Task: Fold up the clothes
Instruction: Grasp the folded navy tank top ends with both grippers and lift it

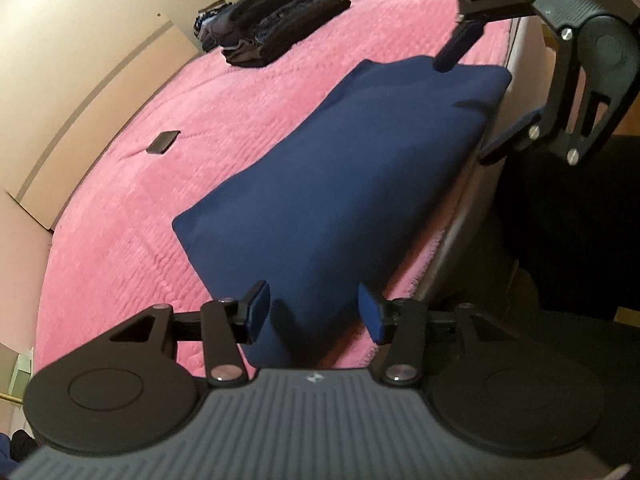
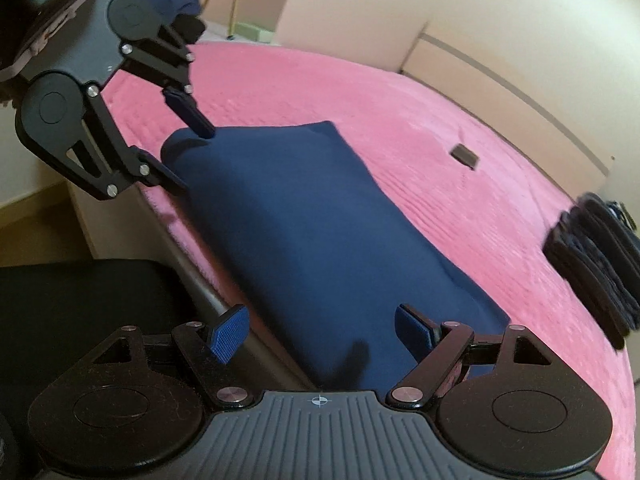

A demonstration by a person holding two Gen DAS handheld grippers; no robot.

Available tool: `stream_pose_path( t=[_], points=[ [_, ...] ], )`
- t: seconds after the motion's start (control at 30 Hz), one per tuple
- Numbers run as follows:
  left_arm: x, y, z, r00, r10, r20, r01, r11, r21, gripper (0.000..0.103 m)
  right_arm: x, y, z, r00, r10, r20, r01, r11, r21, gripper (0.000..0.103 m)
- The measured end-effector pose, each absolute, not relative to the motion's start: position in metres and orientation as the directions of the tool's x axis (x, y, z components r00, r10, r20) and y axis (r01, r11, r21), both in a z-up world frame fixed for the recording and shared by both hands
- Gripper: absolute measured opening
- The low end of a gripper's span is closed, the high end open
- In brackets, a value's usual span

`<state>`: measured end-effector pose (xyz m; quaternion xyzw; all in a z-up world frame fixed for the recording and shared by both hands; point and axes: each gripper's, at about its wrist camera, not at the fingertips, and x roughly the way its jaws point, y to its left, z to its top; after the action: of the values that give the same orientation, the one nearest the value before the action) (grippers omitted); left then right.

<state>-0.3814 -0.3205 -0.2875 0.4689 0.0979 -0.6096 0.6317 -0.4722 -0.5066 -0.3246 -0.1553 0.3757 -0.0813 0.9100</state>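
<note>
Navy garment: smooth, folded oblong.

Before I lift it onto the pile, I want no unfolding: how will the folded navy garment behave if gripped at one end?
The folded navy garment looks like soft, matte cloth, so it will probably sag and droop from a single grip. Its layers lie loose, so they may slide open. It seems unlikely to slip across the fuzzy pink blanket.
</note>
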Motion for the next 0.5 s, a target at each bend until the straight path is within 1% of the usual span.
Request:
stream_pose_path(
  t=[0.33, 0.5],
  points=[
    [-0.3801, -0.3244, -0.2928, 0.238, -0.655, -0.717, 0.863, -0.196, 0.465, 0.047, -0.4682, -0.5082, -0.3303, 0.699, -0.265, -0.664, 0.015, 0.934, -0.357, 0.083],
    [-0.3805, -0.3246, -0.292, 0.239, -0.651, -0.721, 0.864, -0.196, 0.463, 0.047, -0.47, -0.5034, -0.3334, 0.691, -0.293, -0.661, -0.004, 0.913, -0.409, 0.083]
  ],
)
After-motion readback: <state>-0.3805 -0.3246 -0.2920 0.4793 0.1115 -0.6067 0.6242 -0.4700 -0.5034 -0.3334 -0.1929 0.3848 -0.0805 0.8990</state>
